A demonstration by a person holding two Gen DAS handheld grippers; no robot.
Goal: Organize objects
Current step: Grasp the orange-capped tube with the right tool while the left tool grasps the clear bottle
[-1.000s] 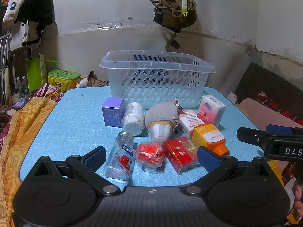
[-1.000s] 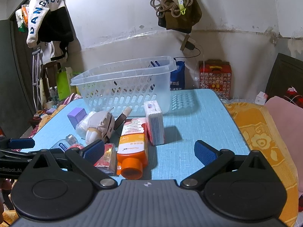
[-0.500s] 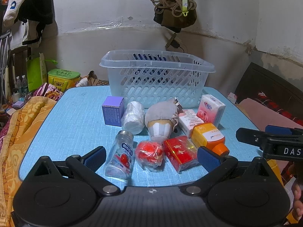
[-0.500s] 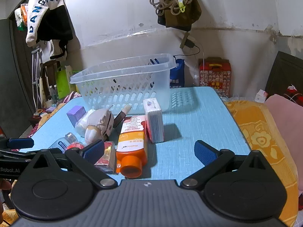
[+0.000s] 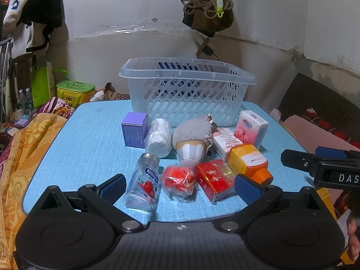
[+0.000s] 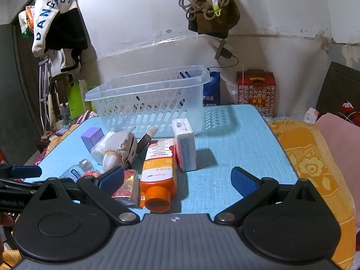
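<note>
Left claw [image 5: 178,185], fingers spread wide, holds nothing; hangs low over tabletop [image 5: 90,139] edge. Glass bottle [image 5: 144,181], red wrapped bundle [image 5: 178,180], red box [image 5: 214,180] lie just ahead; white basket [image 5: 186,92] behind them looks empty.

Right claw [image 6: 177,180], likewise spread and empty. Orange-capped bottle [image 6: 158,175] lies nearest, tissue pack [image 6: 184,144] beside it. Sorting apparently not begun; every item left to place.

Both wrist views look low across the blue table [image 5: 85,139] toward the basket [image 6: 144,103], right one further right.
</note>
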